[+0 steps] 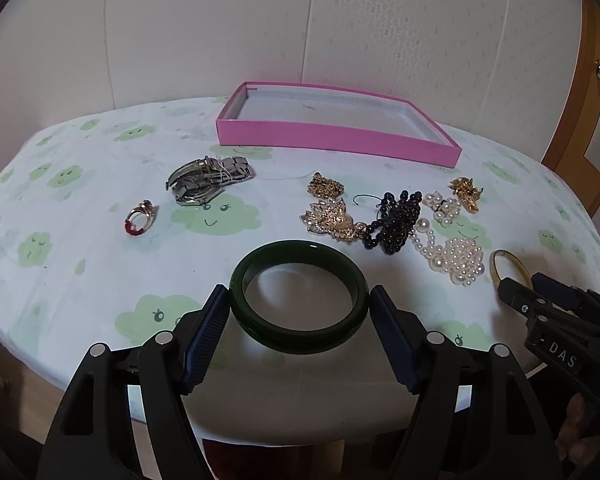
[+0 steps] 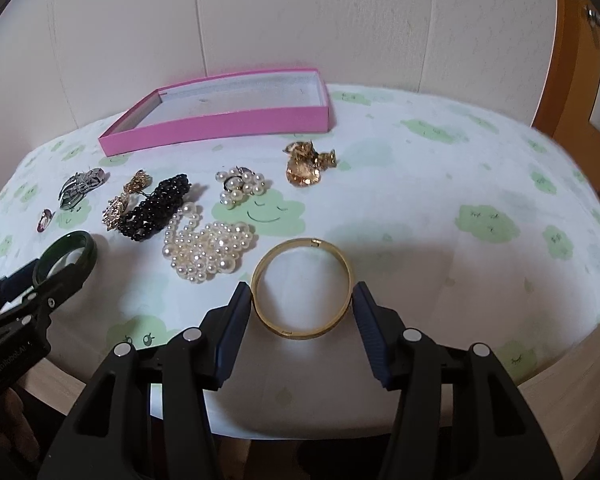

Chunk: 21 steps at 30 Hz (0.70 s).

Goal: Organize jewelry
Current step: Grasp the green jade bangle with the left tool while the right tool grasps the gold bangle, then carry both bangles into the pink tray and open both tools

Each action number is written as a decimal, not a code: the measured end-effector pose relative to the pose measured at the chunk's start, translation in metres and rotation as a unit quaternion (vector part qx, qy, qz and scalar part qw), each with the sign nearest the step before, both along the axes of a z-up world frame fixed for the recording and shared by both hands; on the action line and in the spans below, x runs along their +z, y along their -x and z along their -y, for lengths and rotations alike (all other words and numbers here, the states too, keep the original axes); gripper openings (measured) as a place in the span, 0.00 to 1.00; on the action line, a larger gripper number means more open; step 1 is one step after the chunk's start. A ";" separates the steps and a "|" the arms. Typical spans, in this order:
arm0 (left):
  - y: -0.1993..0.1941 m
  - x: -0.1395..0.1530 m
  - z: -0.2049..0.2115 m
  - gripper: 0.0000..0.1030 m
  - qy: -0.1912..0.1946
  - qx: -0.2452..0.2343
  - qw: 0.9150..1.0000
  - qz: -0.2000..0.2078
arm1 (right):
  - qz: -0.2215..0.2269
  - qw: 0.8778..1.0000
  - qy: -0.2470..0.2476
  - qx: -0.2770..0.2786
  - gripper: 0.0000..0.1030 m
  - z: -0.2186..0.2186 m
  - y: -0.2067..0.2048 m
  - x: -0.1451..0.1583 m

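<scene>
Dark green and glassy, the bangle [image 1: 299,298] sat between the pads of the left hand-held gripper [image 1: 299,308], both pads touching its outer rim. Whether it was lifted or lying on the worktop [image 1: 80,280] could not be told. The right hand-held gripper [image 2: 303,308] bracketed the gold bangle [image 2: 302,288] likewise: the left pad touched the rim, the right pad stood at or just off it, so a firm hold could not be confirmed.

The pink box [image 1: 332,136] stood bare at the far side of the worktop, against the wall. Between it and the bangles lay the remaining pieces: a ring [image 1: 140,218], a metal watch [image 1: 208,180], a gold brooch [image 1: 332,220], black beads [image 1: 398,220], a pearl necklace [image 1: 456,258], a pearl cluster [image 1: 444,204] and a gold ornament [image 1: 466,192].

Risks, as judged:
- A hard, smooth ring held at two points on its curve could pivot or squirt out if squeezed off its widest line; the green one might chip on landing.
- Both carries to the box would pass over loose pieces; a low path could snag the pearls or beads and drag them.
- Two grippers converging on one box might collide.
</scene>
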<state>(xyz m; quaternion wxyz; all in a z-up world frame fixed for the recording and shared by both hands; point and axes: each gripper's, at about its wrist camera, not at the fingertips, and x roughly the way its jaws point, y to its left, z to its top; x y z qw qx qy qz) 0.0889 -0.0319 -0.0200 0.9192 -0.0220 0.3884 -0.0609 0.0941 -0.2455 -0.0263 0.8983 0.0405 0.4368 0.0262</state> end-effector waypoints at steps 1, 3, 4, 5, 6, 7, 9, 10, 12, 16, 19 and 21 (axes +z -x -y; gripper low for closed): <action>0.000 0.000 0.001 0.70 -0.002 0.000 1.000 0.000 | 0.002 1.000 -0.003 -0.003 0.57 0.001 0.000 0.000; -0.001 -0.001 0.001 0.70 0.000 -0.001 1.000 -0.002 | 0.002 1.000 -0.013 -0.002 0.69 0.002 -0.002 0.000; -0.002 -0.002 0.001 0.70 0.000 0.000 1.000 -0.002 | 0.002 1.000 -0.010 -0.002 0.69 0.000 -0.003 0.000; -0.002 -0.003 0.001 0.69 0.000 0.000 1.000 -0.003 | 0.000 1.000 -0.005 -0.001 0.70 -0.001 -0.004 -0.001; -0.003 -0.003 0.001 0.70 0.001 0.000 1.000 -0.004 | 0.003 1.000 0.000 0.001 0.70 -0.004 -0.005 -0.001; -0.003 -0.004 0.000 0.70 0.002 0.000 1.000 -0.005 | 0.004 1.000 0.003 0.002 0.67 -0.005 -0.005 -0.002; -0.004 -0.006 -0.001 0.70 0.005 -0.001 1.000 -0.007 | 0.010 1.000 0.019 0.001 0.52 -0.009 -0.005 -0.002; -0.004 -0.006 -0.001 0.70 0.005 -0.001 1.000 -0.006 | 0.011 1.000 0.021 0.004 0.53 -0.011 -0.005 -0.001; -0.004 -0.006 -0.001 0.70 0.007 -0.002 1.000 -0.004 | 0.016 0.999 0.032 0.006 0.52 -0.014 -0.002 -0.001; -0.003 -0.004 -0.004 0.69 0.019 -0.005 1.000 0.000 | 0.026 0.999 0.032 0.010 0.52 -0.015 0.001 0.003; -0.002 -0.001 -0.003 0.69 0.022 -0.009 1.000 0.004 | 0.034 0.999 0.031 0.012 0.52 -0.016 0.002 0.008; -0.001 0.000 -0.002 0.69 0.020 -0.009 1.000 0.007 | 0.035 0.999 0.030 0.010 0.52 -0.015 0.002 0.009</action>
